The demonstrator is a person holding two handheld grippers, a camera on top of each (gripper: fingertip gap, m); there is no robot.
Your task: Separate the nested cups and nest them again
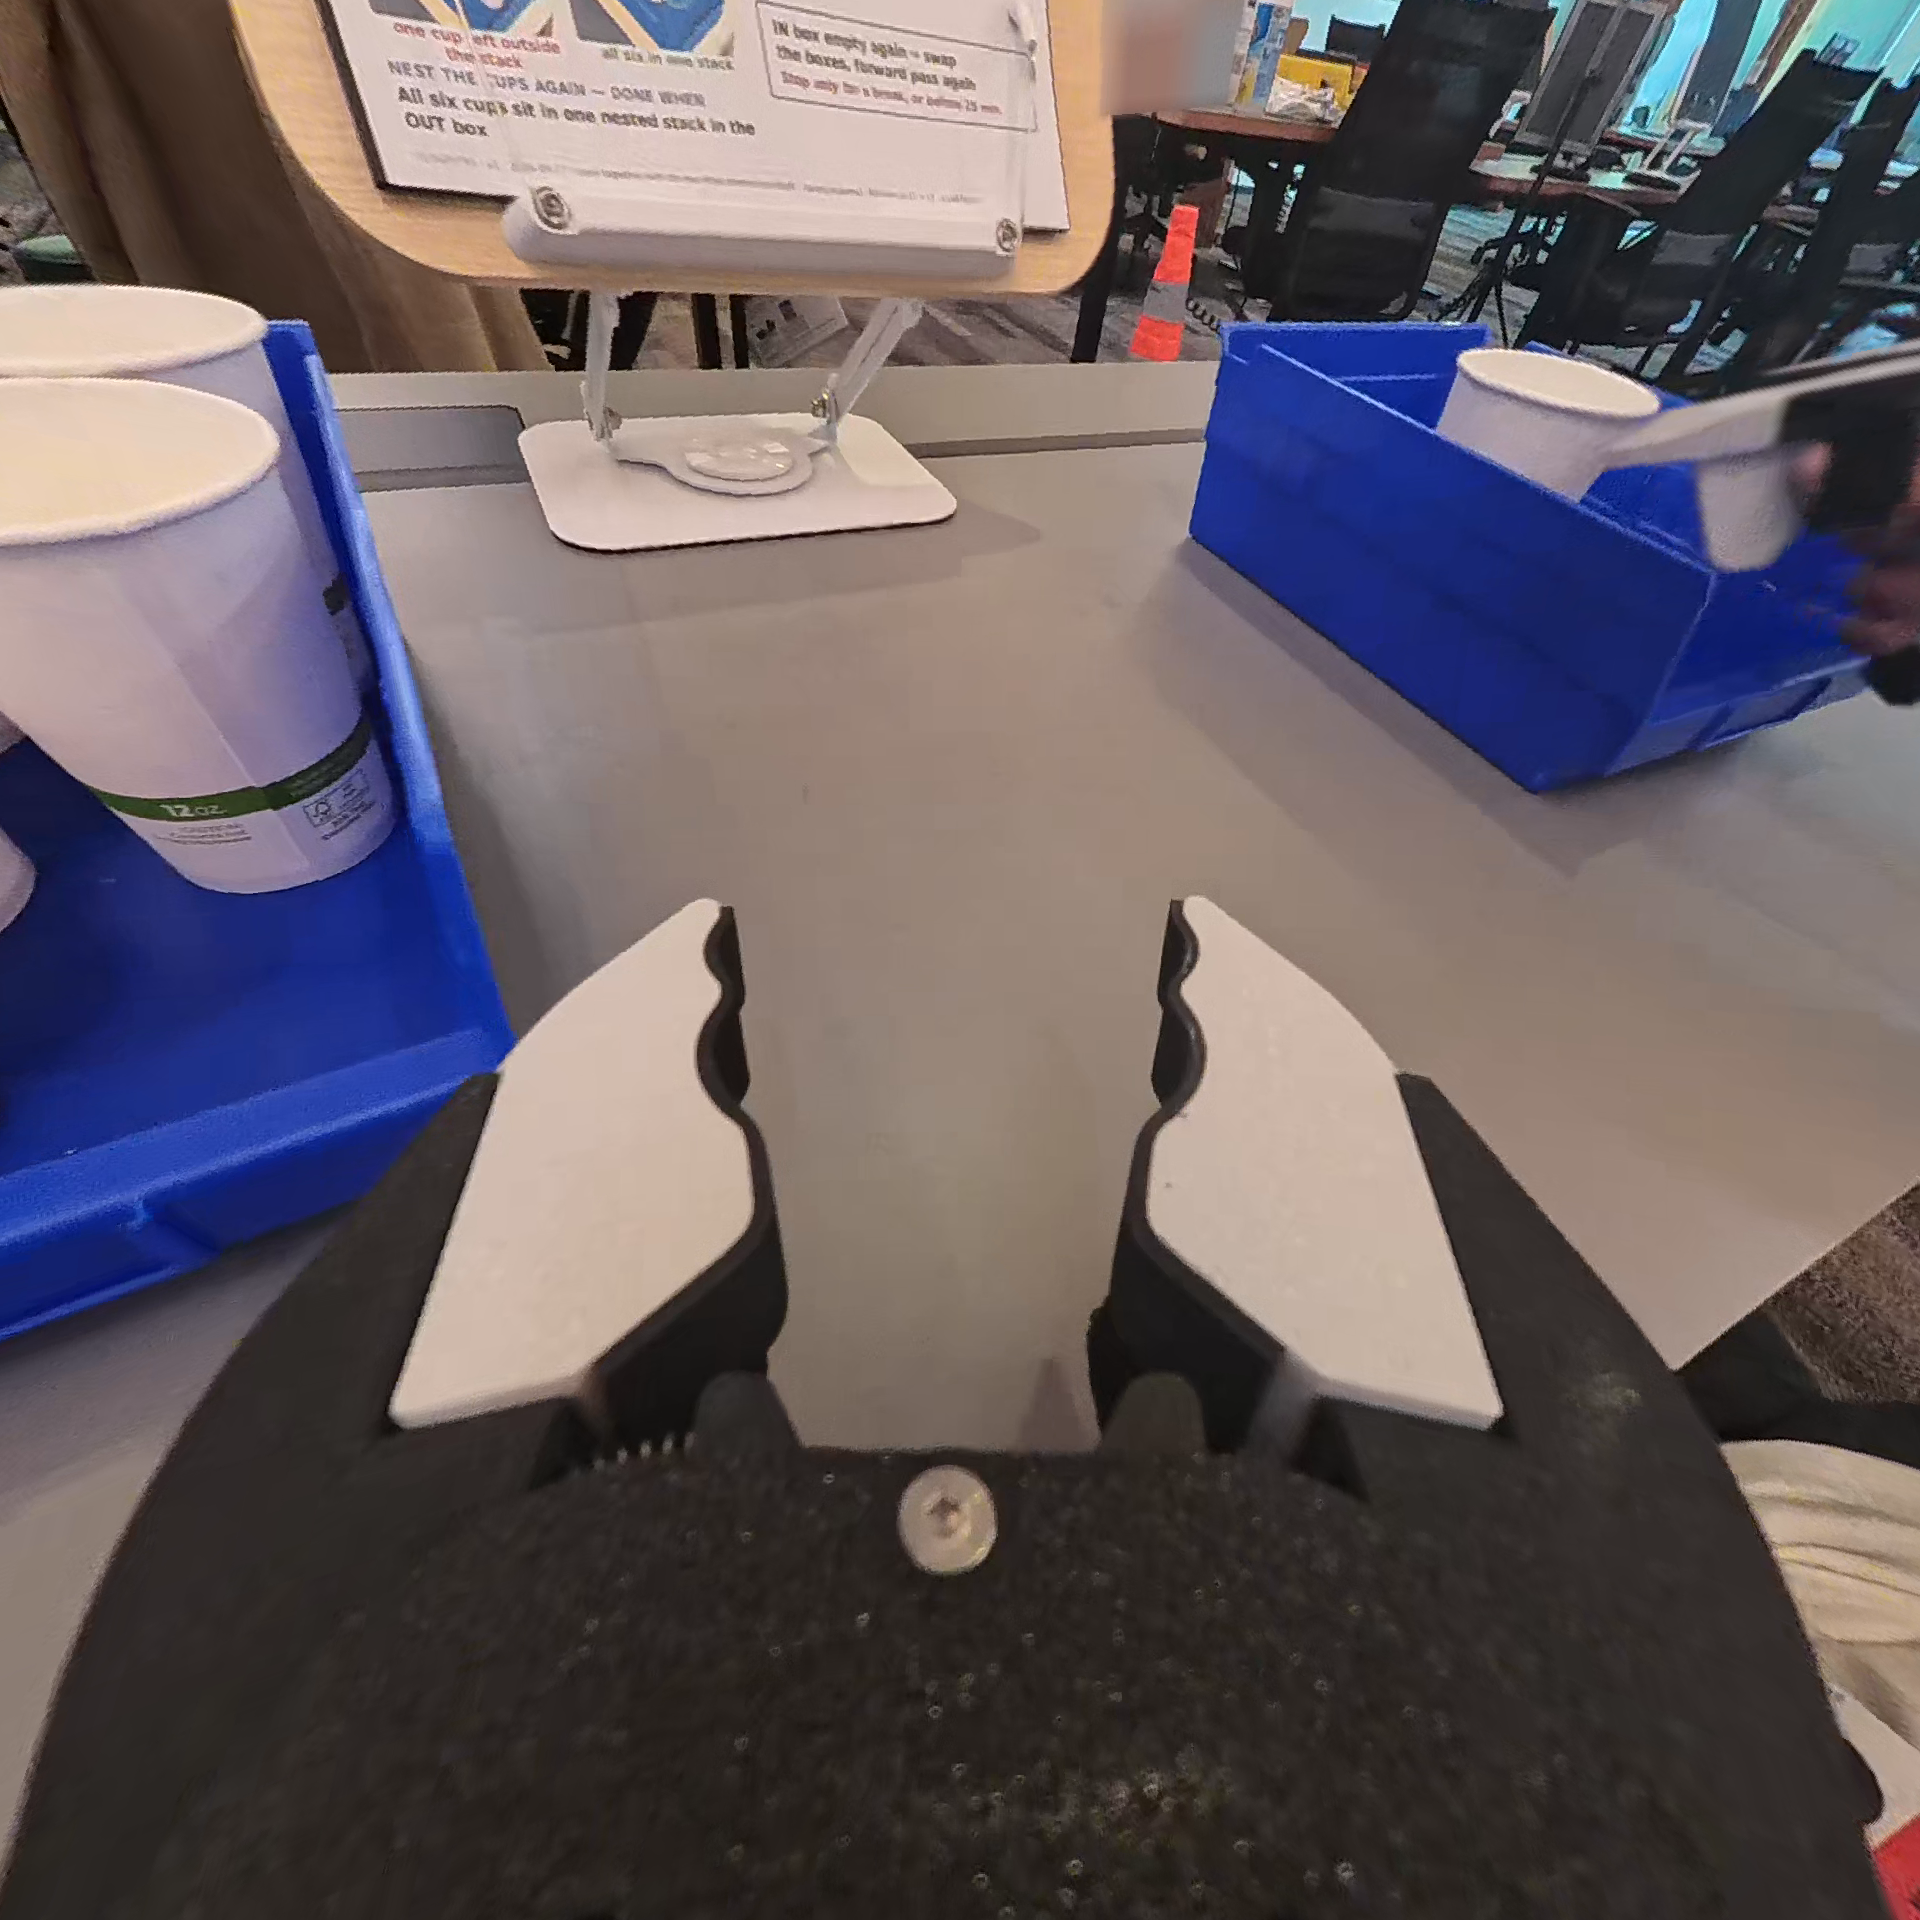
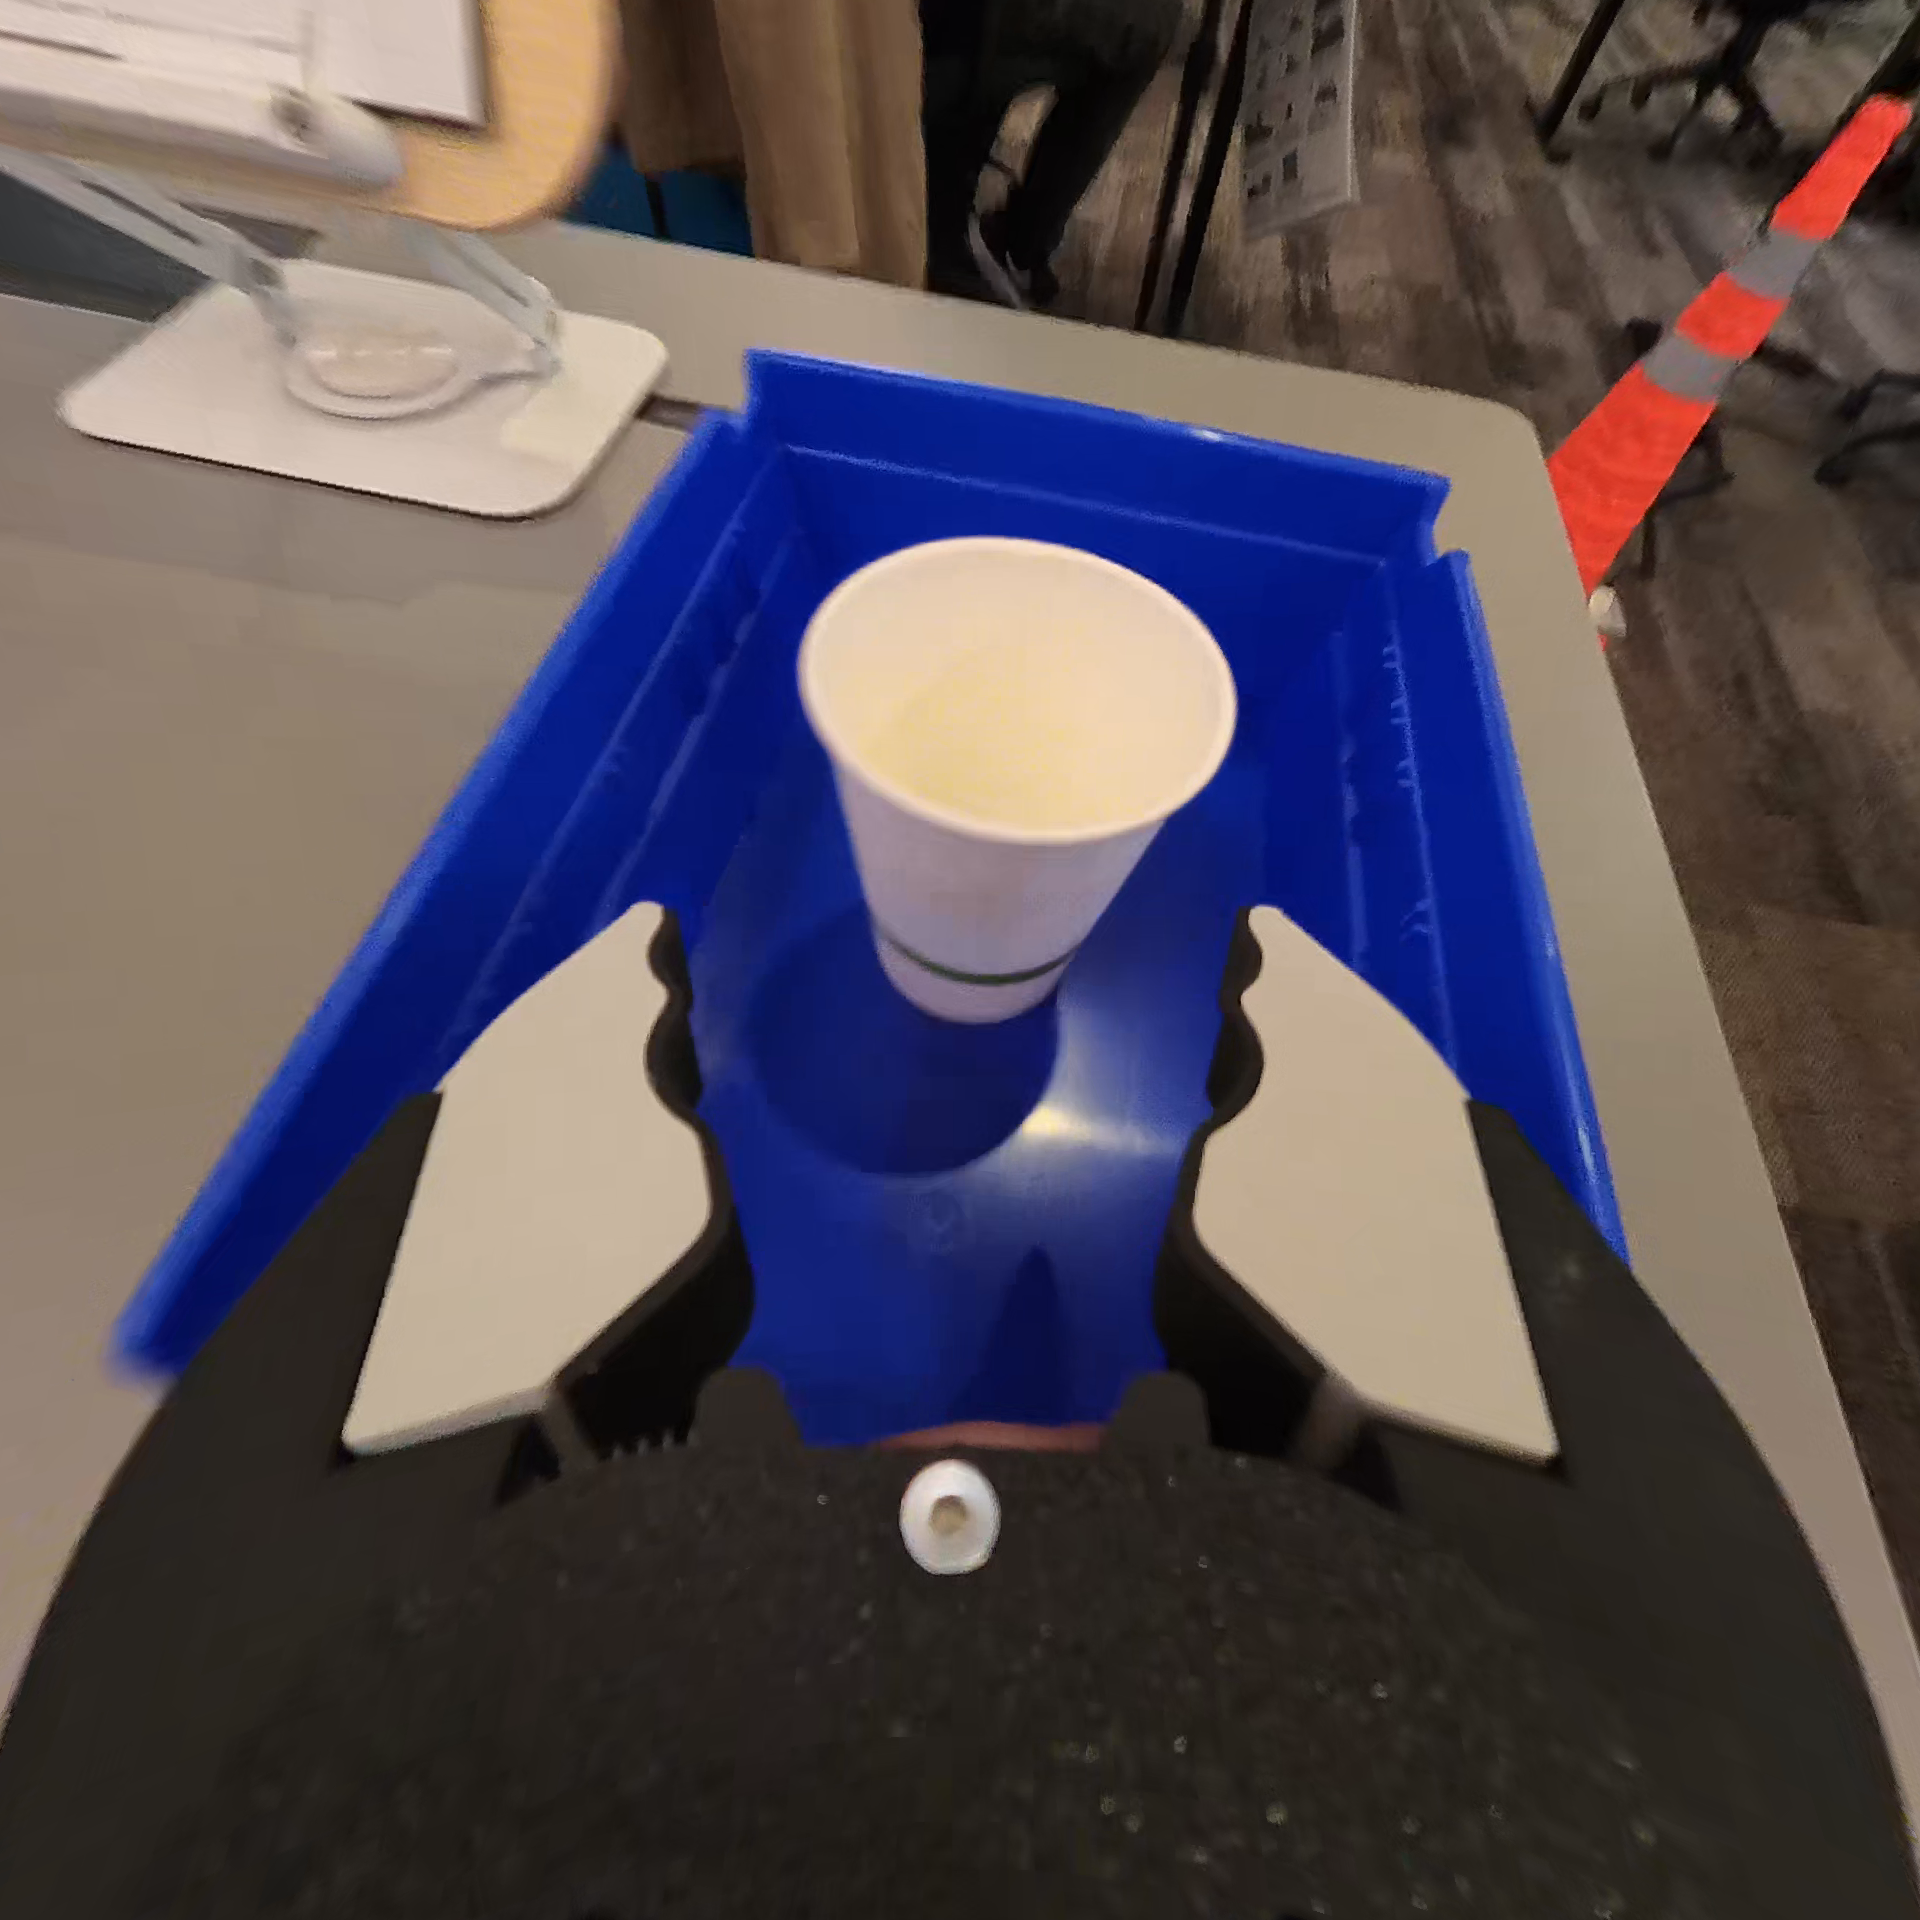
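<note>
Above right bin, spread right gripper, cup seemingly upright

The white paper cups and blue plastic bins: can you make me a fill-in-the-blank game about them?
1. The blue plastic bin under the right gripper holds ___ white paper cup.
2. Both grippers have their jaws ___.
3. The left gripper hangs over the bare grey ___.
4. The cups in the left-hand blue bin stand with their mouths facing ___.

Missing words: one; open; table; up
</note>
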